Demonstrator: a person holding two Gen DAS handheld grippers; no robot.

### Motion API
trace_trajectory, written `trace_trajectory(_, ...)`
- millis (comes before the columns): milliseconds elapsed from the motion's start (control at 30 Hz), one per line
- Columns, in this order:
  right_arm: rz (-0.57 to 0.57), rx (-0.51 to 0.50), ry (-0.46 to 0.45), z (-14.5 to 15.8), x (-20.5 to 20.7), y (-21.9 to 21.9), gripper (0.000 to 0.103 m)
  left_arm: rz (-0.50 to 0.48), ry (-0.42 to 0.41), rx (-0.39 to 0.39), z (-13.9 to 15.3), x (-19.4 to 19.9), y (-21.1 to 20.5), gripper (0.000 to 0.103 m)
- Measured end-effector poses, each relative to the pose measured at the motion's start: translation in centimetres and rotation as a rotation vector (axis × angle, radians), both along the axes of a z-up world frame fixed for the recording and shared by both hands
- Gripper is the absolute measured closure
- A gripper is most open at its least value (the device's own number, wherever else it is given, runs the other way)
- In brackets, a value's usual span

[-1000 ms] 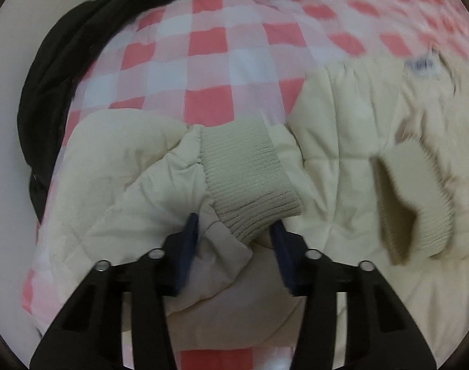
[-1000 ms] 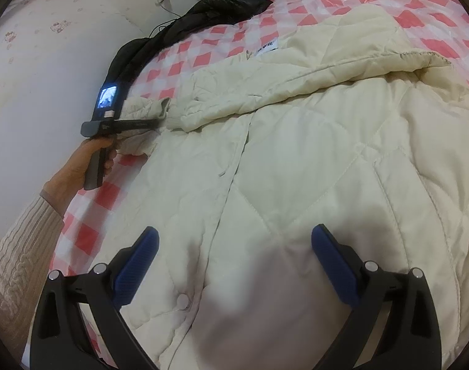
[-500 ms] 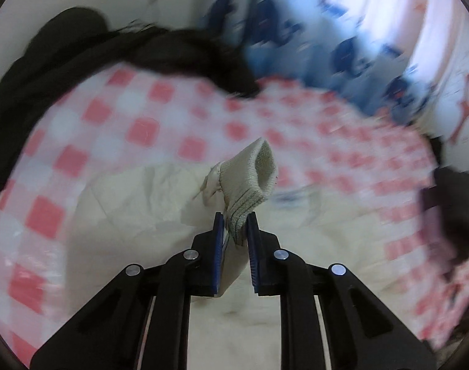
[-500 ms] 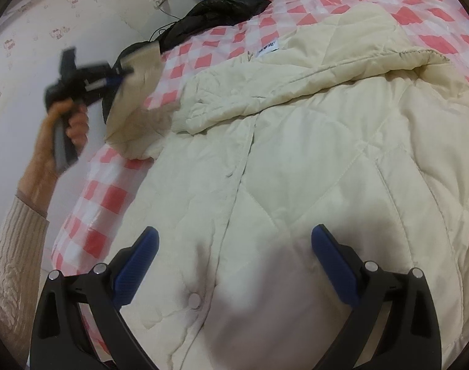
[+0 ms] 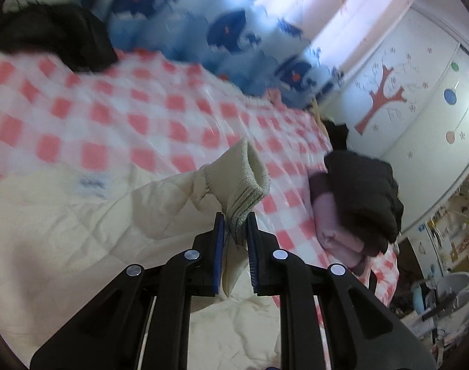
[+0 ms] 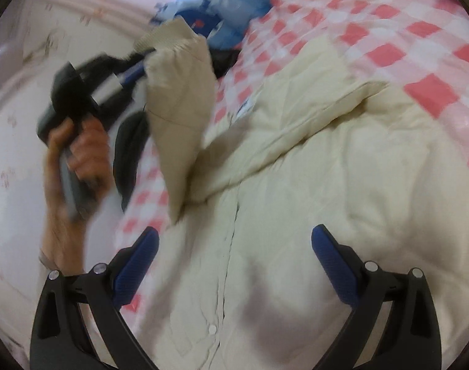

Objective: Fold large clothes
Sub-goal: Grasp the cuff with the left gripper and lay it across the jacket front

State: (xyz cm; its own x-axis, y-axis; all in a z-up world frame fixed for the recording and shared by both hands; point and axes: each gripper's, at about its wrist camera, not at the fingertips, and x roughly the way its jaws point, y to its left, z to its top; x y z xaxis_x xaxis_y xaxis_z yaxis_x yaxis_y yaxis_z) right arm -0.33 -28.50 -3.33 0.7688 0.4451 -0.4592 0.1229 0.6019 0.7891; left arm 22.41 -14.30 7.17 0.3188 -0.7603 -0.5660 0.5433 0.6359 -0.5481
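A cream quilted jacket (image 6: 311, 185) lies spread on a red-and-white checked bed cover (image 6: 419, 46). My left gripper (image 5: 236, 223) is shut on the ribbed knit cuff (image 5: 246, 182) of one sleeve and holds it lifted above the jacket body (image 5: 64, 231). In the right wrist view the left gripper (image 6: 135, 67) shows at upper left with the raised sleeve (image 6: 178, 104) hanging from it. My right gripper (image 6: 234, 243) is open and empty, just above the jacket's front placket (image 6: 231, 262).
A black garment (image 5: 58, 37) lies at the far left of the bed. A folded pile of dark and pink clothes (image 5: 354, 209) sits at the bed's right edge. A blue patterned quilt (image 5: 222, 30) lies beyond. A wall (image 6: 18, 154) runs along the bed's left side.
My left gripper closed on the sleeve cuff, then lifted it and swung it up and to the right over the jacket. My right gripper stayed open over the jacket front.
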Motion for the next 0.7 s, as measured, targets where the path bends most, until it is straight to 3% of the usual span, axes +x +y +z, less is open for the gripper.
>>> trace_trajectory(67, -0.021, 0.031, 0.004, -0.2, -0.1, -0.9, 0.008, -0.029, 0.037, 0.000, -2.5, -0.2, -2.0, 0.091)
trace_trajectory(233, -0.024, 0.050, 0.009, -0.3, -0.1, -1.3, 0.008, -0.090, 0.107, 0.149, -10.5, -1.2, -6.2, 0.088)
trace_trajectory(267, -0.022, 0.051, 0.008, -0.3, -0.1, -1.2, 0.008, -0.100, 0.127, 0.168, -11.8, -1.4, -6.8, 0.079)
trace_trajectory(300, -0.021, 0.052, 0.007, -0.3, -0.2, -1.2, 0.008, -0.098, 0.141, 0.186, -12.8, -1.7, -7.1, 0.061)
trace_trajectory(433, -0.046, 0.058, -0.007, -0.2, -0.6, -1.7, 0.008, -0.123, 0.085, 0.243, -12.8, -3.1, -8.3, 0.042)
trace_trajectory(533, -0.082, 0.068, -0.028, -0.1, -1.1, -2.6, 0.008, -0.140, 0.038, 0.208, -10.6, -4.1, -8.3, 0.031)
trace_trajectory(600, -0.099, 0.071, -0.037, 0.1, -1.4, -3.0, 0.008, -0.134, 0.000, 0.164, -8.9, -4.5, -7.9, 0.015)
trace_trajectory(700, -0.108, 0.069, -0.037, 0.1, -1.4, -3.2, 0.008, -0.124, 0.030, 0.144, -9.3, -3.8, -8.0, 0.013)
